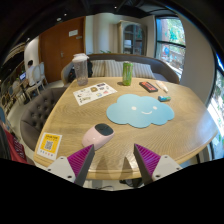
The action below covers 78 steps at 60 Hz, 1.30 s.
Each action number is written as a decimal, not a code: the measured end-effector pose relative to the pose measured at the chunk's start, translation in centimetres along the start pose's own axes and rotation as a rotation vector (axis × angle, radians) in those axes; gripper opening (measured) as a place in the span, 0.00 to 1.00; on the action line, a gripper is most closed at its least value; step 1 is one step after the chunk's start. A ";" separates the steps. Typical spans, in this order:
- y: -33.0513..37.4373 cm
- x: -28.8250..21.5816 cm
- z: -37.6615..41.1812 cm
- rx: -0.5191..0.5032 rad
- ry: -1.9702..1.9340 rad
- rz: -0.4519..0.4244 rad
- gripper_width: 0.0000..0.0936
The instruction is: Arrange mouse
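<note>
A small pinkish-grey mouse (103,130) lies on the wooden table (150,140), just left of a light-blue cloud-shaped mouse mat (140,110). My gripper (115,162) is open and empty, hovering above the table's near edge. Its two fingers with magenta pads (80,157) stand wide apart. The mouse lies just ahead of the left finger, apart from it.
On the table beyond the mat stand a green bottle (127,73), a printed sheet (94,94), a dark phone-like item (148,87) and a small blue object (164,98). A yellow QR card (49,146) lies near the left edge. A grey chair (30,115) stands at the left.
</note>
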<state>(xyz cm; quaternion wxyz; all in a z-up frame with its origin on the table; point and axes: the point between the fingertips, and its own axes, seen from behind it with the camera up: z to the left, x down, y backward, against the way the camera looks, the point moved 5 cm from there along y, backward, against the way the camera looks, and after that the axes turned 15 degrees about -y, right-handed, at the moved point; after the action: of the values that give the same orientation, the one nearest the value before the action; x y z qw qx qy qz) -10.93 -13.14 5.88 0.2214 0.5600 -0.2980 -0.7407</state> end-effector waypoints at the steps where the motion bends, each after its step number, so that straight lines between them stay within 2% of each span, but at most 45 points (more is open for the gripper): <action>1: -0.2 0.4 0.6 -0.007 -0.003 0.001 0.87; 15: -4.8 3.6 6.0 -0.038 -0.011 0.001 0.87; 17: -5.4 2.9 6.2 -0.032 -0.009 -0.032 0.86; 29: -8.1 0.5 8.2 -0.016 -0.032 -0.095 0.84; 32: -8.7 0.1 8.7 -0.013 -0.034 -0.110 0.80; 35: -9.4 -0.5 8.7 -0.010 -0.043 -0.121 0.66; 36: -9.6 -0.6 8.7 -0.008 -0.046 -0.125 0.64; 37: -9.7 -0.7 8.8 -0.011 -0.049 -0.127 0.58; 45: -9.8 -0.8 8.9 0.042 -0.084 -0.119 0.52; 55: -9.6 -0.9 8.8 0.021 -0.016 -0.037 0.40; 59: -9.1 -1.5 8.0 0.014 0.014 0.010 0.40; 66: -6.2 -8.0 5.9 -0.044 -0.004 -0.068 0.40; 73: -4.3 -16.6 1.9 -0.077 0.033 -0.204 0.40; 78: -5.0 -19.8 -1.9 -0.094 0.070 -0.242 0.40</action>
<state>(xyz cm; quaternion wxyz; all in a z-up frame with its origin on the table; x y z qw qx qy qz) -3.63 3.27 15.86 0.1668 0.6063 -0.1854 -0.7551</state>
